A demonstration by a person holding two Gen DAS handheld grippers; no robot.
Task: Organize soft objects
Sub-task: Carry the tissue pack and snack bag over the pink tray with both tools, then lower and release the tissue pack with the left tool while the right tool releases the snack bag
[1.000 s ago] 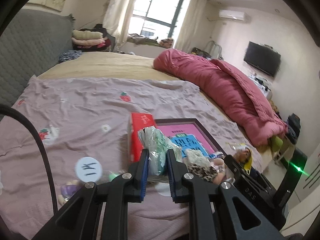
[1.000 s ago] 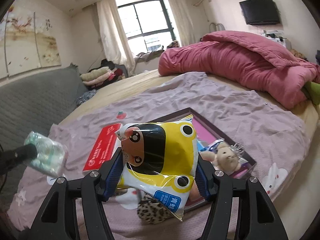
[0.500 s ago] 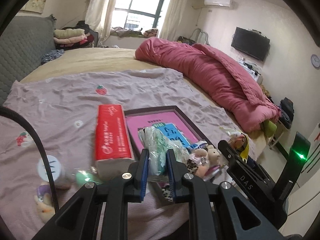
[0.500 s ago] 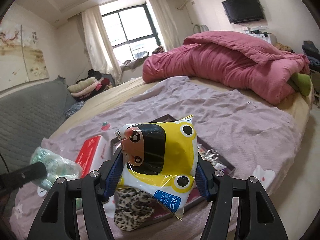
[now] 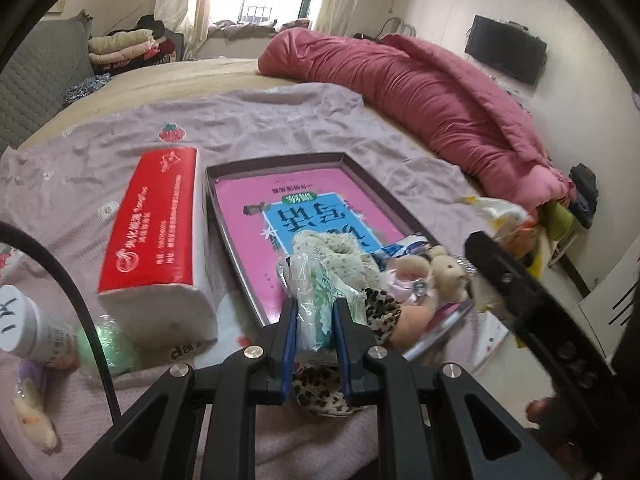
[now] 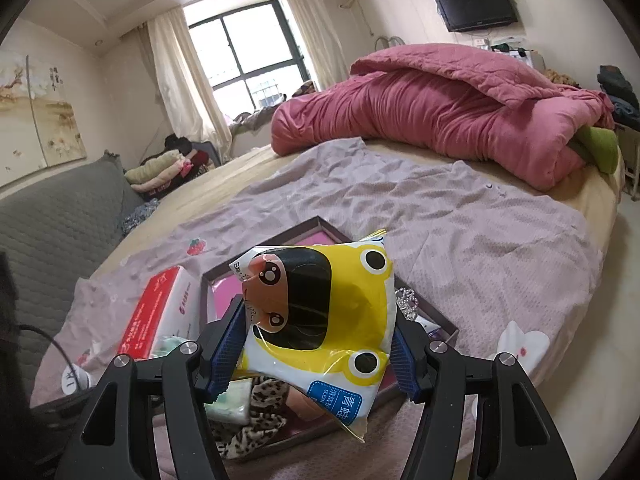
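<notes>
My left gripper [image 5: 314, 316] is shut on a small green-and-clear tissue packet [image 5: 316, 300], held just above the near end of a dark-rimmed tray [image 5: 280, 160] with a pink and blue bottom. In the tray lie a leopard-print cloth [image 5: 378, 308], a cream knit piece [image 5: 332, 248] and a small teddy bear [image 5: 446, 272]. My right gripper [image 6: 316, 344] is shut on a yellow frog-print wipes pack [image 6: 320, 312], held over the same tray [image 6: 320, 222]. The green packet also shows below it in the right wrist view [image 6: 232, 402].
A red and white tissue pack [image 5: 156, 240] lies left of the tray on the mauve blanket [image 5: 260, 120]. A white-capped bottle [image 5: 24, 328], a green ball [image 5: 108, 344] and a small plush [image 5: 34, 428] lie at the near left. A pink duvet [image 5: 420, 92] is heaped at the far right.
Both grippers have moved forward and down toward the tray's near end, each still holding its packet. The tray and the soft things in it now look closer.
</notes>
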